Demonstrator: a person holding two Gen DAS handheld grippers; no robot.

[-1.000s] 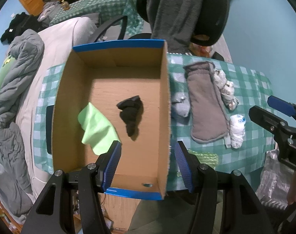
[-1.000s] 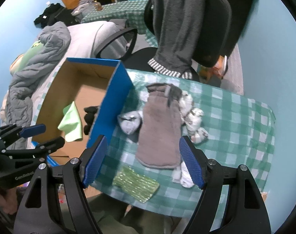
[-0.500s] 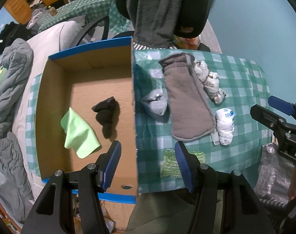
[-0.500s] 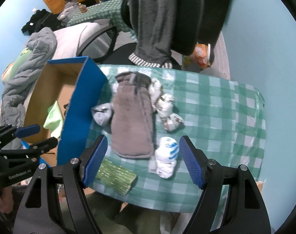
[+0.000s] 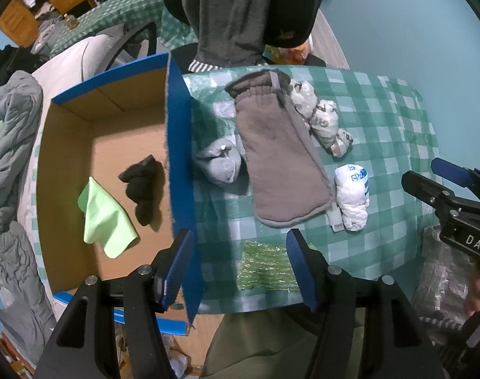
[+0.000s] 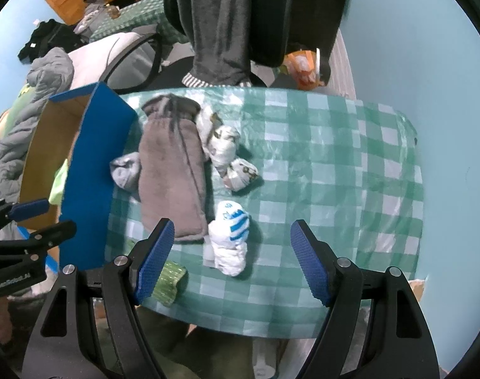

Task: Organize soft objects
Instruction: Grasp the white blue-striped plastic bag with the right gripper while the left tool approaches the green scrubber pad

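A blue cardboard box [image 5: 176, 145] [image 6: 91, 170] stands at the table's left and holds a green cloth [image 5: 105, 218] and a black sock [image 5: 143, 183]. On the checked tablecloth [image 6: 318, 164] lie a grey mitten [image 5: 277, 151] [image 6: 170, 164], a grey sock ball [image 5: 219, 161] [image 6: 124, 170], patterned socks [image 5: 322, 120] [image 6: 227, 151], a white and blue sock [image 5: 352, 195] [image 6: 230, 237] and a green sparkly piece [image 5: 265, 268] [image 6: 168, 281]. My left gripper [image 5: 240, 271] is open above the box wall and the green piece. My right gripper [image 6: 230, 262] is open around the white and blue sock.
A chair draped with a grey garment [image 5: 233, 15] [image 6: 221, 25] stands behind the table. A bed with grey bedding [image 5: 9, 145] lies to the left. A blue wall [image 6: 429, 63] runs along the right. A plastic bag [image 5: 442, 284] sits off the table's right edge.
Both grippers have moved to the right: the left from over the box to its right wall, the right from over the mitten to the white and blue sock. Both stayed open.
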